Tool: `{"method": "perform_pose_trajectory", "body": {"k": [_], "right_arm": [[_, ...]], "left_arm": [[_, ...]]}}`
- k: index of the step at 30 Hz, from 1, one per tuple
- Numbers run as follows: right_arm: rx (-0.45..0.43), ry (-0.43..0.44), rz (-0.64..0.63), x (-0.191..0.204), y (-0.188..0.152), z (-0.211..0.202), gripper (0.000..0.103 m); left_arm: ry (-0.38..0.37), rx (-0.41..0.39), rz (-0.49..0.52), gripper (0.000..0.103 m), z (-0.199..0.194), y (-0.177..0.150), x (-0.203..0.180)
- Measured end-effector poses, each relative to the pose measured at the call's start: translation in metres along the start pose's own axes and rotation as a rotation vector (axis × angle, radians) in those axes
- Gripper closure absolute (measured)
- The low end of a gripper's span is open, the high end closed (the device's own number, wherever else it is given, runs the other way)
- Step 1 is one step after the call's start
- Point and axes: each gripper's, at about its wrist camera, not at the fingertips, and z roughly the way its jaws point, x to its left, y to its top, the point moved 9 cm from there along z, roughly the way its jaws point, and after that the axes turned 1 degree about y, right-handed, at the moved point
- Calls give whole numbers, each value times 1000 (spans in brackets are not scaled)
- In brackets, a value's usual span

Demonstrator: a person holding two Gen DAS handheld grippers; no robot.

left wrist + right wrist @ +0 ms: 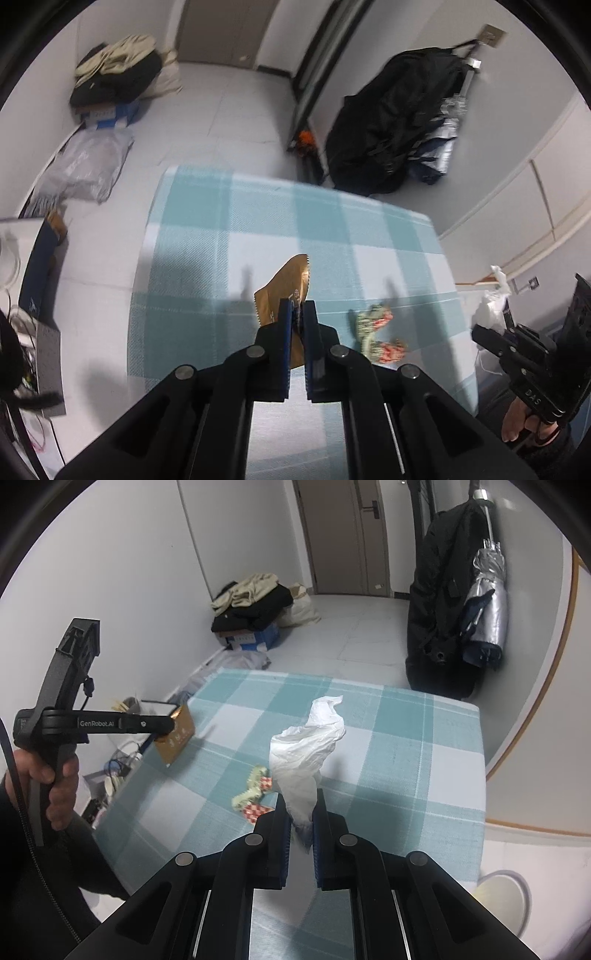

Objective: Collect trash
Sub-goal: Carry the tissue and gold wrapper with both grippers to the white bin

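**Wrapper pinched, bag in the other gripper: bring the two together**

While the left gripper (297, 310) holds the gold wrapper (286, 284) clear of the checked cloth (207, 229), jaws nearly shut on its lower edge, keep that pinch firm; foil slips. The crumpled patterned wrapper (376, 332) lies on the cloth just right of it.

Right wrist view: right gripper (301, 808) narrow, clamped on the white plastic bag (306, 746), which stands upright. Likely next: carry the gold wrapper (175, 734) over the bag's mouth before releasing.

Each fisheye looks steeply down along its own gripper's fingers, close above the checked tablecloth (229, 236) (391, 746). Both share the crumpled patterned wrapper (375, 328) (255, 794) ahead (and each other's gripper).
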Motion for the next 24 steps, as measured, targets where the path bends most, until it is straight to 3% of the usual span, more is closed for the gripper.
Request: {"method": "perform_pose_trajectory", "body": {"k": [7,9,13,24], "right_arm": [[-71,38,38,5,11,-36,94],[-98,32,42,3,16,-49,94],[-154,21,57,-6,27,-74,94],[-272,-62,117,-64,29,-168,94]], "left_arm": [[-38,-74,101,101,-32,12,-53],[-19,-105,120,101,-40,15,-64],[-79,-126,123,101,-51,20,-96],[-229,-171,305,101,-66,24,-213]]}}
